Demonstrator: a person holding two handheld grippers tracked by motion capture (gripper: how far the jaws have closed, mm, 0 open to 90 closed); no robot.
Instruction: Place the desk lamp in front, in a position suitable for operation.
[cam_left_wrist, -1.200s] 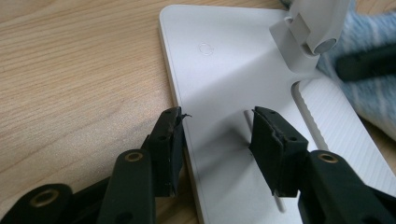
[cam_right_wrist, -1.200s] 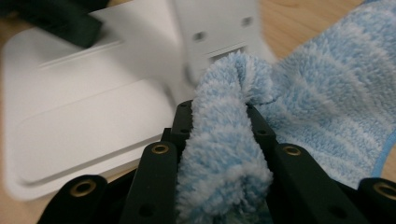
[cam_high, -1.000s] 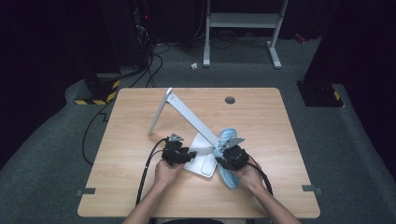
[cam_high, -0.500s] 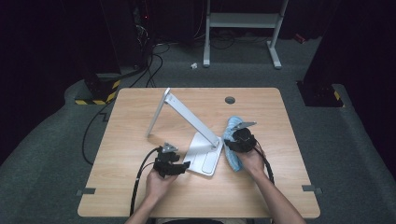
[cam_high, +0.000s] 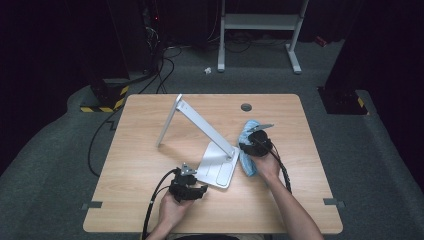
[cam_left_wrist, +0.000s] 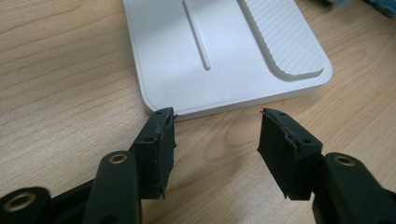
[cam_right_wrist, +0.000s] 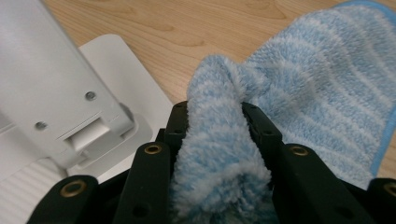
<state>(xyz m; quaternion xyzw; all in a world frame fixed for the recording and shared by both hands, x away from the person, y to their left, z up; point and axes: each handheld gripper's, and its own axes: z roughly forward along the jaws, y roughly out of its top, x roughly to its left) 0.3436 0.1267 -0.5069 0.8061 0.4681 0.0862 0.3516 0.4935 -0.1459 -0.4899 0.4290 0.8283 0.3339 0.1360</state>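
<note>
Blue cloth (cam_right_wrist: 224, 154) pinched in right hand-held gripper (cam_right_wrist: 212, 112), beside lamp base (cam_right_wrist: 116, 70)

- Table (cam_high: 150, 200): lamp base (cam_high: 216, 167) sits near its middle, slightly toward the person's side.
- Lamp arm (cam_high: 207, 127) rises from the base's far right corner, leans back and left; head (cam_high: 168, 120) hangs down from its top to the far left of the base.
- Cloth (cam_high: 246, 150) lies on the table just right of the base, beside the arm's foot.
- Right gripper (cam_high: 256, 142) over the cloth; a fold of cloth (cam_right_wrist: 219, 154) sits between its jaws.
- Left gripper (cam_high: 192, 189) is in front of the base, at its near left corner (cam_left_wrist: 161, 105); tips just short of the edge.
- Hole (cam_high: 245, 107) in the tabletop lies behind the cloth, near the far edge.
</note>
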